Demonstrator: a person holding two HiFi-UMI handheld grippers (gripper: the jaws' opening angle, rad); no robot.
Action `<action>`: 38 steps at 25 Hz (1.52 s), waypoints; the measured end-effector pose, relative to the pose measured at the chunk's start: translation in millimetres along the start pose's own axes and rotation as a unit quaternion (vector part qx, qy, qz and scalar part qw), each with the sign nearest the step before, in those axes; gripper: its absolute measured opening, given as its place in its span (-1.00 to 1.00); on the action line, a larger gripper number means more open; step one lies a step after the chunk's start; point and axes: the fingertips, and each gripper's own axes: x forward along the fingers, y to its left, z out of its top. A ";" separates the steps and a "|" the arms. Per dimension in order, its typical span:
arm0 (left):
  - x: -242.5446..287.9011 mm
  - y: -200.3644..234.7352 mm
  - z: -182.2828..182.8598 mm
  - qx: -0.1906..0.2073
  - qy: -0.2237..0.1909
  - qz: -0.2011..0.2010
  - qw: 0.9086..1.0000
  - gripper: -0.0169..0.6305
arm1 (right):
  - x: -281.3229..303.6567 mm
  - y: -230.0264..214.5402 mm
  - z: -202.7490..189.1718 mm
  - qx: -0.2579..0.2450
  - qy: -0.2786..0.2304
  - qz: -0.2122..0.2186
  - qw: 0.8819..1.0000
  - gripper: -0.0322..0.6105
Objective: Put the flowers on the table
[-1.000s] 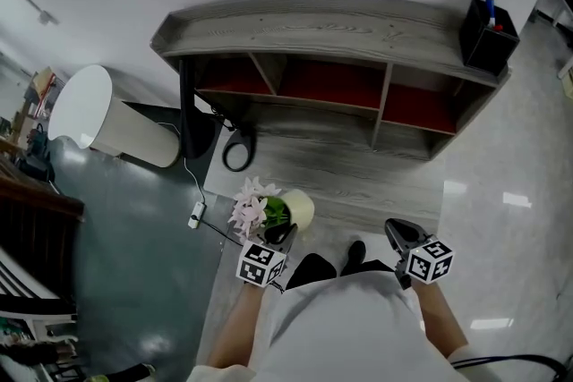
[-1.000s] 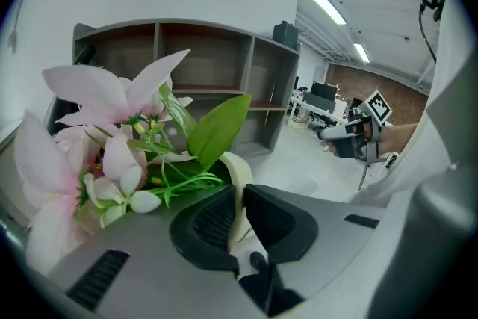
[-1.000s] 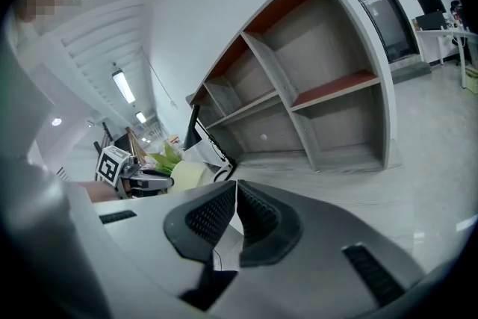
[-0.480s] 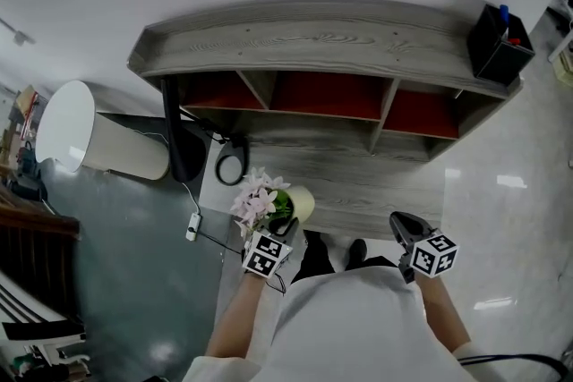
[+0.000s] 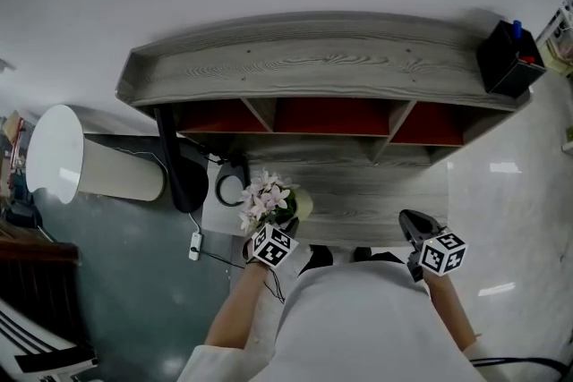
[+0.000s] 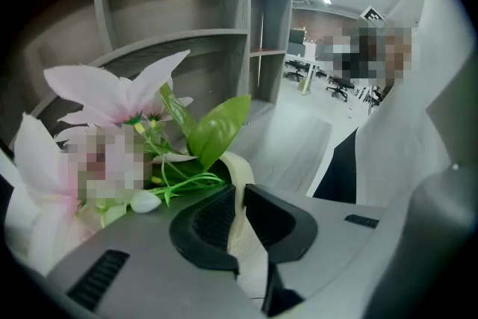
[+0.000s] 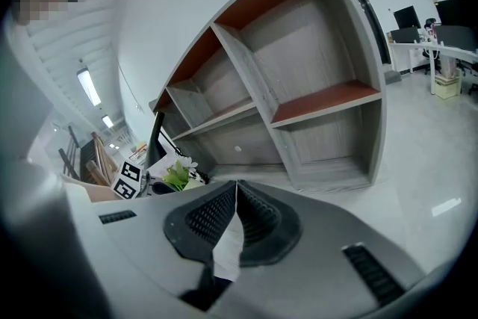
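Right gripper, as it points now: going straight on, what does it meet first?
Probably the grey shelf unit: the right gripper, jaws shut on nothing, points at its open compartments, with nothing between them in its view. Which compartment is hard to tell.

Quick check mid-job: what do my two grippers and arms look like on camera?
The left gripper and right gripper match: grey moulded bodies, black ribbed pads on the jaws, and a white cube with black square markers behind each. The person wears a white top, and the forearms are unsleeved.
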 end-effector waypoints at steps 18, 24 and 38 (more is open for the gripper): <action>113.1 70.0 -17.6 0.128 0.108 -0.031 0.985 -0.78 | 10.5 5.6 6.2 0.027 -0.004 -0.079 0.997 -0.84; 131.9 70.7 -16.5 0.166 0.113 -0.023 0.979 -0.77 | 2.9 4.9 -2.6 0.046 -0.008 -0.107 0.993 -0.84; 147.7 75.0 -11.1 0.199 0.081 0.011 0.977 -0.75 | -17.4 8.5 -27.6 0.079 -0.018 -0.147 0.986 -0.84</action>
